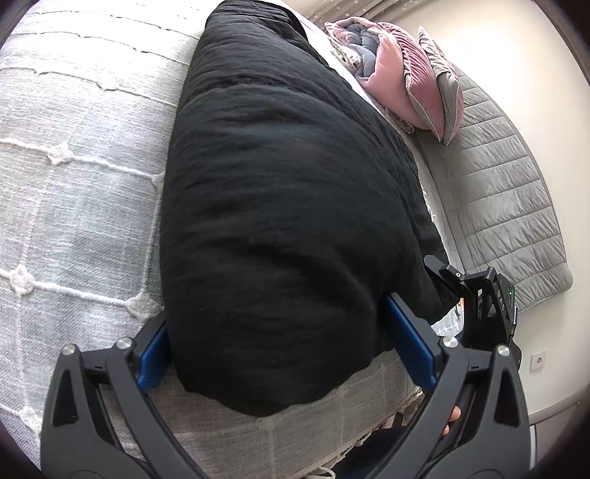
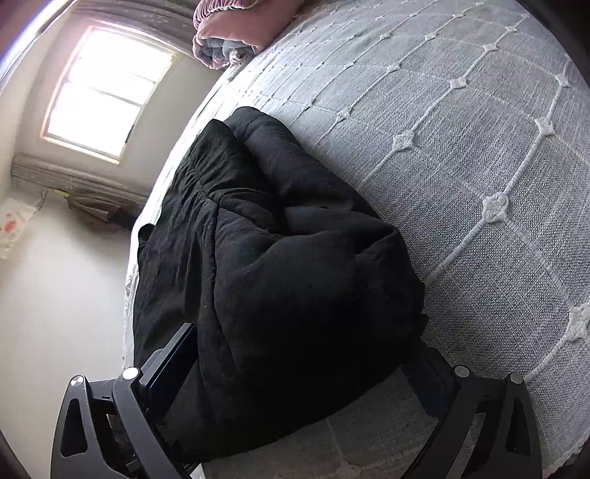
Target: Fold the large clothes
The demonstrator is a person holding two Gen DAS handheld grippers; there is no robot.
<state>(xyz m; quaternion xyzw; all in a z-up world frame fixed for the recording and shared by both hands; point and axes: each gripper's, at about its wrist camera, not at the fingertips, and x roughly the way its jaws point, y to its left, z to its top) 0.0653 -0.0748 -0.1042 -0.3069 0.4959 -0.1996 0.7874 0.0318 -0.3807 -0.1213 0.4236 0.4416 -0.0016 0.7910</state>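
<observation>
Down at six o'clock in the left wrist view, the left gripper (image 1: 285,353) stands spread wide, its blue pads (image 1: 409,342) on either side of the near end of the black garment (image 1: 287,206), and they grip nothing that I can see. That garment lies folded into a long thick bundle on the grey bedspread (image 1: 73,191), running from six o'clock up toward twelve. At four o'clock sits the other tool, with part of a hand (image 1: 451,418) showing behind the frame. Further off, at one o'clock, pink and grey cushions (image 1: 405,77) lean together beside a quilted grey mat (image 1: 505,191).

Over to the right wrist view: the right gripper (image 2: 298,372) is open just as wide, straddling the garment's (image 2: 280,280) near edge at six o'clock, holding nothing. The bedspread (image 2: 461,154) stretches away to two o'clock, a rolled pink blanket (image 2: 228,33) lies at twelve, and a bright window (image 2: 107,92) glows at ten.
</observation>
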